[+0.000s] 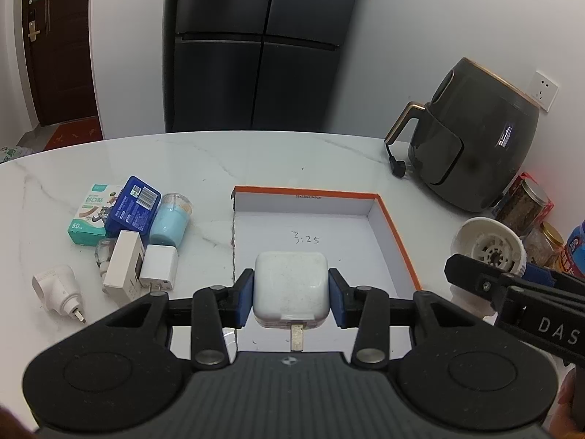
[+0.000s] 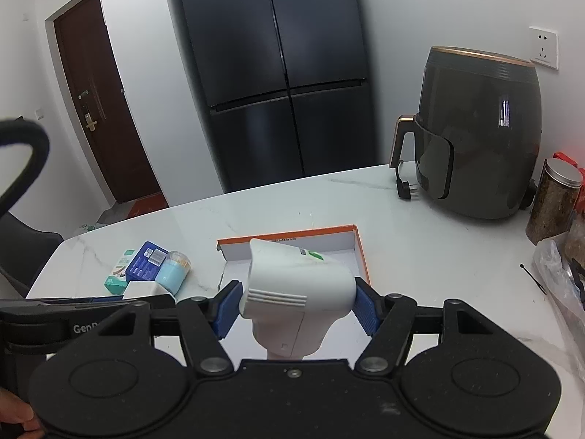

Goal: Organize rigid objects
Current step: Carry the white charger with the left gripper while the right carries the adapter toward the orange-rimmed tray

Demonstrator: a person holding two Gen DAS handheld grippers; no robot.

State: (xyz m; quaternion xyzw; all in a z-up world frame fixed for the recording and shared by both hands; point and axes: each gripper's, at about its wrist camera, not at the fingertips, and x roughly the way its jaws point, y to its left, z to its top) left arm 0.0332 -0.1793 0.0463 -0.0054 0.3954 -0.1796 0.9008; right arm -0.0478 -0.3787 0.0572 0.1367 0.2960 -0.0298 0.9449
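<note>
My left gripper (image 1: pixel 291 298) is shut on a white square charger (image 1: pixel 290 289), prongs toward the camera, held over the near part of the orange-edged white box (image 1: pixel 393 234). My right gripper (image 2: pixel 297 305) is shut on a white funnel-shaped plastic device (image 2: pixel 292 285), held above the table in front of the same box (image 2: pixel 360 252). The right gripper also shows at the right edge of the left wrist view (image 1: pixel 512 285), with the device's round end (image 1: pixel 488 245). A pile lies left of the box: white adapters (image 1: pixel 140 267), a white plug (image 1: pixel 60 291), a blue tin (image 1: pixel 133 205), a teal carton (image 1: pixel 89 217), a light-blue toothpick jar (image 1: pixel 170 221).
A dark air fryer (image 1: pixel 475 146) with its cord plug (image 1: pixel 398 166) stands at the back right of the marble table (image 1: pixel 204 161). Jars (image 2: pixel 554 197) and a plastic bag (image 2: pixel 559 274) crowd the right edge. A dark fridge (image 2: pixel 278 73) stands behind.
</note>
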